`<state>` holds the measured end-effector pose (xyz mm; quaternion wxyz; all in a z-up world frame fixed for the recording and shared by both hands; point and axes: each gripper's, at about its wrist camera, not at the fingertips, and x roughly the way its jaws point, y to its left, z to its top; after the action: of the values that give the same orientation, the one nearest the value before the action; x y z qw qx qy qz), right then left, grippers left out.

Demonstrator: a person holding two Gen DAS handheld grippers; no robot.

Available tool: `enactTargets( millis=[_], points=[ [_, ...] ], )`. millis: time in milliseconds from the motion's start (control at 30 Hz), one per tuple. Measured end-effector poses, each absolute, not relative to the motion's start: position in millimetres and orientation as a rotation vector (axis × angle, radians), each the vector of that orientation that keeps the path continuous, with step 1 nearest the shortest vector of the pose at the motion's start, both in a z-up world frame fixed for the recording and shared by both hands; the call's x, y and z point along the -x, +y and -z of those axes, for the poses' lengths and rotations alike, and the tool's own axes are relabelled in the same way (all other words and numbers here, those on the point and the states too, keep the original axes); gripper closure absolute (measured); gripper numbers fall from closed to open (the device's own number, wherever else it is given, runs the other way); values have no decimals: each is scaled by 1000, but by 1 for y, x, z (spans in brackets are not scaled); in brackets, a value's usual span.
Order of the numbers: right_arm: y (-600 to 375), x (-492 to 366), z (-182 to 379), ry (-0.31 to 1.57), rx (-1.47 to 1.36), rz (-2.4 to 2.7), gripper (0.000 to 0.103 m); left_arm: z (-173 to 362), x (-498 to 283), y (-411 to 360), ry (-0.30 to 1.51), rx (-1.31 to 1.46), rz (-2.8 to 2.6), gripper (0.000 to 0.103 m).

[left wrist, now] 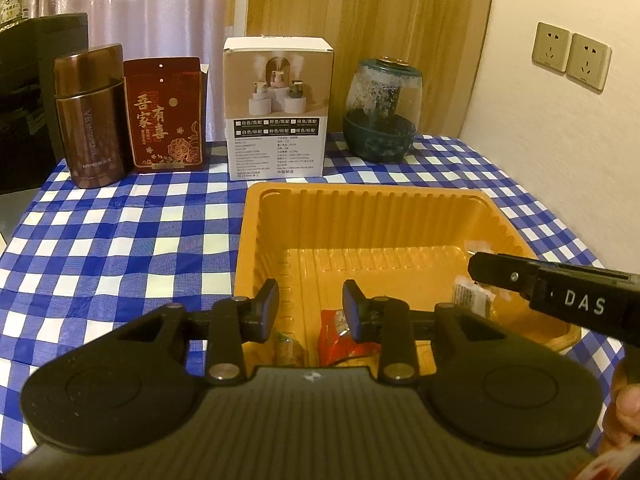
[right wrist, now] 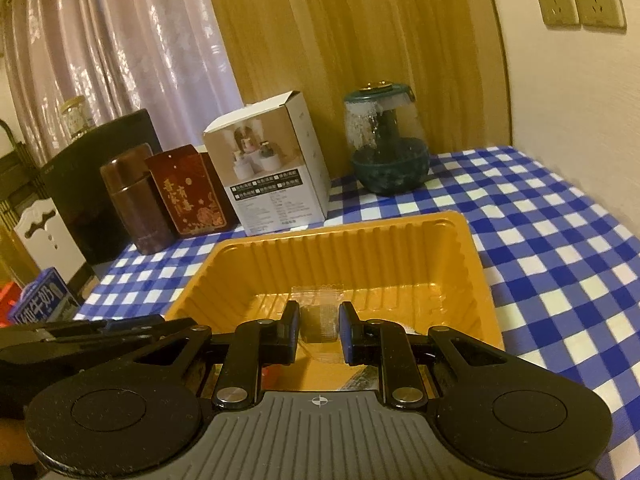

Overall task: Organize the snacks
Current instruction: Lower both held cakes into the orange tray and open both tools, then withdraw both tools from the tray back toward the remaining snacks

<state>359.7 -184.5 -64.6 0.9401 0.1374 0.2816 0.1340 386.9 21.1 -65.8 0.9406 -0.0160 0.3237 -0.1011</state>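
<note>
Mostly blue-white check tablecloth (left wrist: 120,240) w/ orange tray (left wrist: 360,200), curtain (left wrist: 140,0) behind.

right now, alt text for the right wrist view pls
The right gripper holds a small clear-wrapped snack over an orange plastic tray on a blue-and-white checked tablecloth. A white box and brown flask stand behind.

Open checked cloth (left wrist: 120,240) left of tray (left wrist: 256,216); boxes (left wrist: 278,108) behind.

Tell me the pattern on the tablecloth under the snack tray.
Blue and white checks. The tablecloth shows best in the left wrist view.
</note>
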Motion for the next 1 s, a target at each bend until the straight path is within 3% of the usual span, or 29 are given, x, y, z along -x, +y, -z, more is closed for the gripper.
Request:
enactTargets(
  millis=[33,133,1000],
  points=[
    [-185,-360,65,575,-283,-273,79,66,-387,21,660,31,205,71],
    [-189,-359,64,557,-303,-256,31,66,-387,22,658,26,202,69],
    [-222,-335,51,467,-309,-162,31,56,-363,27,633,12,188,59]
  ],
)
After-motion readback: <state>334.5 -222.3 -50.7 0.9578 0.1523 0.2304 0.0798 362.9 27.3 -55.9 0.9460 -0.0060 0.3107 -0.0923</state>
